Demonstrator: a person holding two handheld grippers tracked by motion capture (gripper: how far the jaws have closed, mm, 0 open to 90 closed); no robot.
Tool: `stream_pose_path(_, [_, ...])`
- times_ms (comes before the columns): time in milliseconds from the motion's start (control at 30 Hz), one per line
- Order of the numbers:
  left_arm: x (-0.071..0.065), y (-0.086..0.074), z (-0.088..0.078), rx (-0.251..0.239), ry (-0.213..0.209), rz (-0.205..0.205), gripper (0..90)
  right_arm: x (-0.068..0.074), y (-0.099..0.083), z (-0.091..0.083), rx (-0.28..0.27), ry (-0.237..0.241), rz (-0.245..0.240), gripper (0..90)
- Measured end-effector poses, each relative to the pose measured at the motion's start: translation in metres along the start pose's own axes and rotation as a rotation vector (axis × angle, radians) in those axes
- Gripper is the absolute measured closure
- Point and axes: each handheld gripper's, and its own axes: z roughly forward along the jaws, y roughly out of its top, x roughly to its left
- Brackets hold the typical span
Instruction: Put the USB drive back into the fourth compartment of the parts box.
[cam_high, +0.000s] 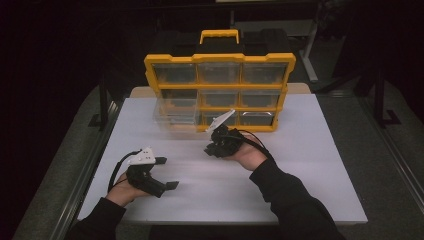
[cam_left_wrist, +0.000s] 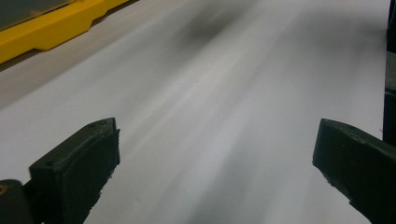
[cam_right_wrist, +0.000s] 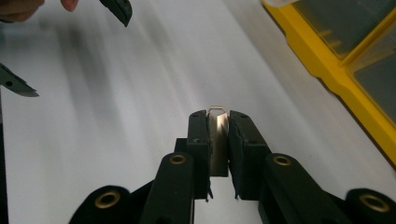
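My right gripper (cam_high: 209, 149) hovers over the middle of the white table (cam_high: 300, 165), just in front of a yellow and black drawer organizer (cam_high: 220, 59). In the right gripper view its jaws (cam_right_wrist: 218, 115) are shut on a small thin metal piece (cam_right_wrist: 218, 142) with a bent top edge. My left gripper (cam_high: 168, 173) is held low at the front left, open and wide apart, with nothing between its fingers (cam_left_wrist: 79, 163). The left gripper (cam_right_wrist: 70, 46) also appears at the top left of the right gripper view.
The organizer has three rows of clear drawers and a yellow handle (cam_high: 219, 36). One clear drawer (cam_high: 172, 112) at its lower left is pulled out over the table. The organizer's yellow base (cam_left_wrist: 46, 28) lies at my left gripper's far left.
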Motion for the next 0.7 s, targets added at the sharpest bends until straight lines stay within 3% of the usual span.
stream_pose_path(700, [-0.001, 0.0, 0.002, 0.01, -0.006, -0.003, 0.0, -0.017, 0.031, -0.039, -0.03, -0.02, -0.012, 78.4])
